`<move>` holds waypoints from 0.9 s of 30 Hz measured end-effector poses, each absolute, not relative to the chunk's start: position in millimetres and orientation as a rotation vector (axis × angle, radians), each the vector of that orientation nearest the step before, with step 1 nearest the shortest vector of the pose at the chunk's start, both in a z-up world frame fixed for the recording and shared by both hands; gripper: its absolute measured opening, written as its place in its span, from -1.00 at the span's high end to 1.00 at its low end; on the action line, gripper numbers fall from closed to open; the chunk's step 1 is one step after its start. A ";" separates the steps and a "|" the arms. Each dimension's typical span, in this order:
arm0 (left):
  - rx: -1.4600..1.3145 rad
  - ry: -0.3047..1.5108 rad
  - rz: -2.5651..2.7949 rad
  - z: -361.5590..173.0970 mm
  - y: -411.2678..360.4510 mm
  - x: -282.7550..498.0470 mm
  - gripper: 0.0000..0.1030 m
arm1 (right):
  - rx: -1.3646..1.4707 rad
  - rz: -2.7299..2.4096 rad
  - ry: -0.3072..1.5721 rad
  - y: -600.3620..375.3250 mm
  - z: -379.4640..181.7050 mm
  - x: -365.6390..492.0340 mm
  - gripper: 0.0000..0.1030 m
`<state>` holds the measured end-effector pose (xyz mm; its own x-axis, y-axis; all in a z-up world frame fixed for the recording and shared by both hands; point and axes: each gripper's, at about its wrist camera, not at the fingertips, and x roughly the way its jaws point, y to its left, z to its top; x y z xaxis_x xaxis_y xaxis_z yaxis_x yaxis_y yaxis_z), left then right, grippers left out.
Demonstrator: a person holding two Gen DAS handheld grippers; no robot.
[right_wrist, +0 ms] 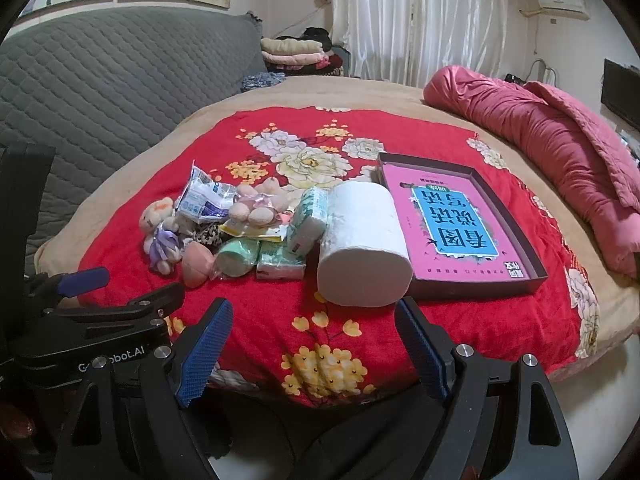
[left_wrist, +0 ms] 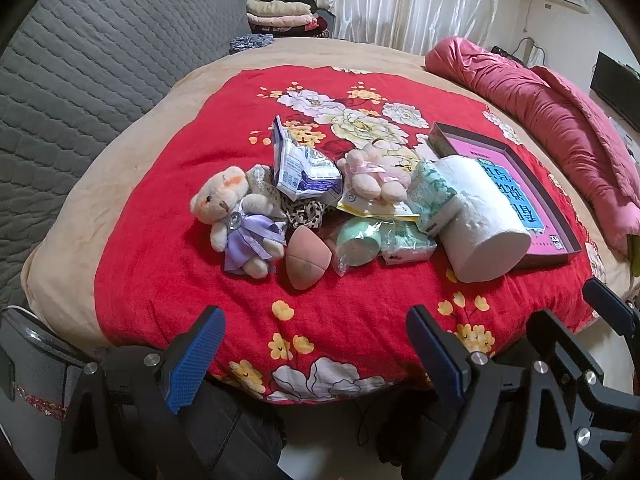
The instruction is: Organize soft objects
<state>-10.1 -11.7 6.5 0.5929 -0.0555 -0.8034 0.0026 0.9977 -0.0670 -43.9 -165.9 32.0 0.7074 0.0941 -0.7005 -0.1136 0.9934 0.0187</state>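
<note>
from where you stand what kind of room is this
Most likely a bedroom: the soft things lie on a bed spread with a red floral blanket, a rolled pink quilt lies along its far side, and white sheer curtains hang behind.

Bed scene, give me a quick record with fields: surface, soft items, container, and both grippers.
surface: red floral blanket spread on a bed
soft items: teddy bear in purple dress, pink plush bear, peach sponge, toilet paper roll, tissue packs, all in one pile
container: shallow box with a pink book inside, right of the roll
left gripper: open, empty, short of the pile
right gripper: open, empty, nearest the roll
</note>
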 end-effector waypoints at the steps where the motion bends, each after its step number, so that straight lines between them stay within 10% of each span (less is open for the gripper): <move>1: -0.060 0.936 -0.034 6.3 -12.2 -10.0 -0.78 | -0.026 0.115 0.775 -166.4 32.6 -43.9 -0.62; 27: -0.053 0.936 -0.040 5.0 -15.6 -11.1 -0.78 | -0.027 0.111 0.774 -168.7 31.6 -44.3 -0.62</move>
